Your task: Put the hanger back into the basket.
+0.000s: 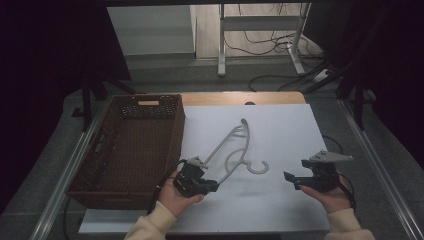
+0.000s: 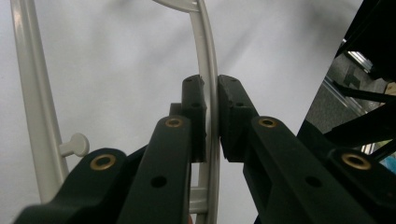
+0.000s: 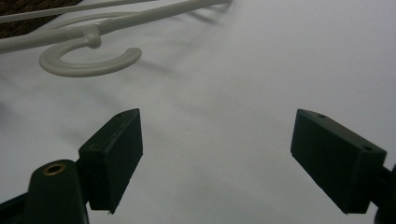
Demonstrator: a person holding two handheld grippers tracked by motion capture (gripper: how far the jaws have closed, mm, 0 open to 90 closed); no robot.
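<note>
Closest to the lens in the left gripper view, the two black jaws are pressed in on a thin pale bar of the plastic clothes hanger (image 2: 208,98) — the rod runs up between the pads with hardly a gap on either side, so the left gripper (image 1: 212,186) has the hanger pinched at one end. From the high view that grip sits at the hanger's near-left end, just beside the wicker basket (image 1: 107,150).

The hanger's long axis runs diagonally away from that grip, up and to the right across the white table sheet (image 1: 285,145), its far tip toward the middle of the sheet. Its hook (image 1: 258,167) curls out on the side facing the right hand.

The right gripper (image 1: 292,178) has its jaws spread wide with nothing between them; in its own view the hook (image 3: 88,63) lies ahead and to the left, apart from the jaws. So the left hand is on the hanger, the right merely near it. The basket lies to the left — any carry that way would, I judge, have to swing the long far end round over the rim.
</note>
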